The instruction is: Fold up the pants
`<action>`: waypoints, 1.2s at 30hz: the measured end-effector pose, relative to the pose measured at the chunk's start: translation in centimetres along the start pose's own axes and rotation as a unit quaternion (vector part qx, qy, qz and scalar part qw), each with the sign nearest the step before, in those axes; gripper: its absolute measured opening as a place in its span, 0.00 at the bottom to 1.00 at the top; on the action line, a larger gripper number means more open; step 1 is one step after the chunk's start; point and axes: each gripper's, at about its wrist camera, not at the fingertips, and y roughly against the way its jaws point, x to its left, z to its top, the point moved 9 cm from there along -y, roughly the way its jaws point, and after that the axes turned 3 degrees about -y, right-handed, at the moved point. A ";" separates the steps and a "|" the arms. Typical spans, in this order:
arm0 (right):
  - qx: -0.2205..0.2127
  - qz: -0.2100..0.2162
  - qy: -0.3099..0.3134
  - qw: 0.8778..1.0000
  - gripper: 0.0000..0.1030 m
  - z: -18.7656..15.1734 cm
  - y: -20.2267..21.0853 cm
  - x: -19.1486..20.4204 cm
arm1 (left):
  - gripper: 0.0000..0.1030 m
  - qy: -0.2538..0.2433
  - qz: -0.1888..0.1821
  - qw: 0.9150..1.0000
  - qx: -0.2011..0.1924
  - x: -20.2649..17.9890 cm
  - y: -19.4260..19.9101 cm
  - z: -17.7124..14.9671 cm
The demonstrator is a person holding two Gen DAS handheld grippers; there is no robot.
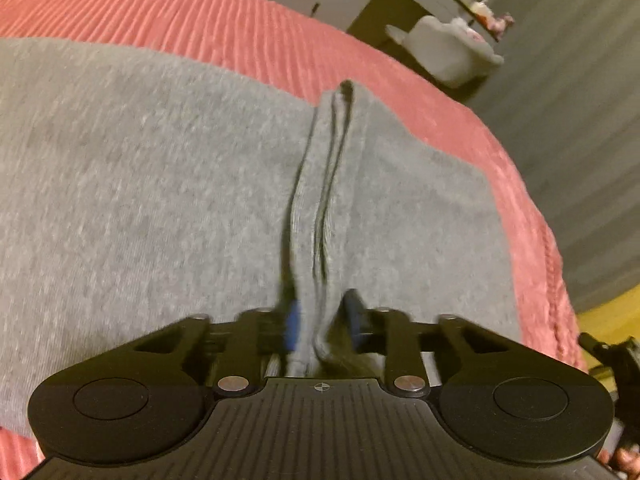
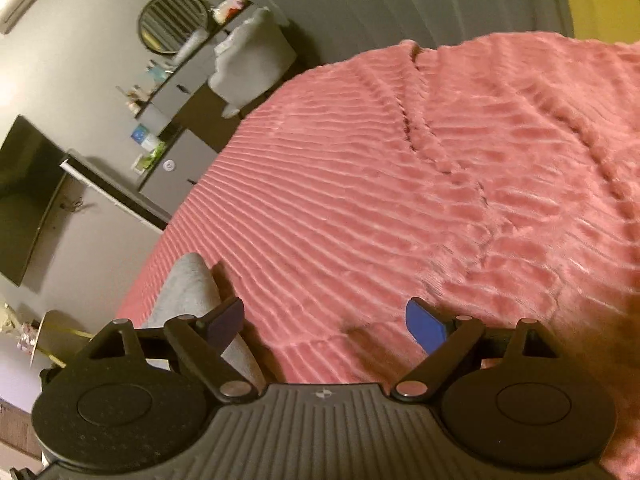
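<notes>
Grey pants lie spread on a pink ribbed bedspread. My left gripper is shut on a raised fold of the pants' edge, which stands up in a ridge running away from the fingers. In the right wrist view a small part of the grey pants shows at the lower left, beside the left finger. My right gripper is open and empty above the bedspread, with its blue pads wide apart.
The bed's far edge borders a grey floor. A grey armchair and a dark dresser with small items stand beyond the bed. A dark TV screen and a round mirror hang on the wall.
</notes>
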 end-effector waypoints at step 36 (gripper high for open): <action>0.163 0.110 -0.060 0.979 0.45 -11.0 -1.7 6.4 | 0.41 0.081 -0.046 0.994 -0.059 4.8 3.7 -1.4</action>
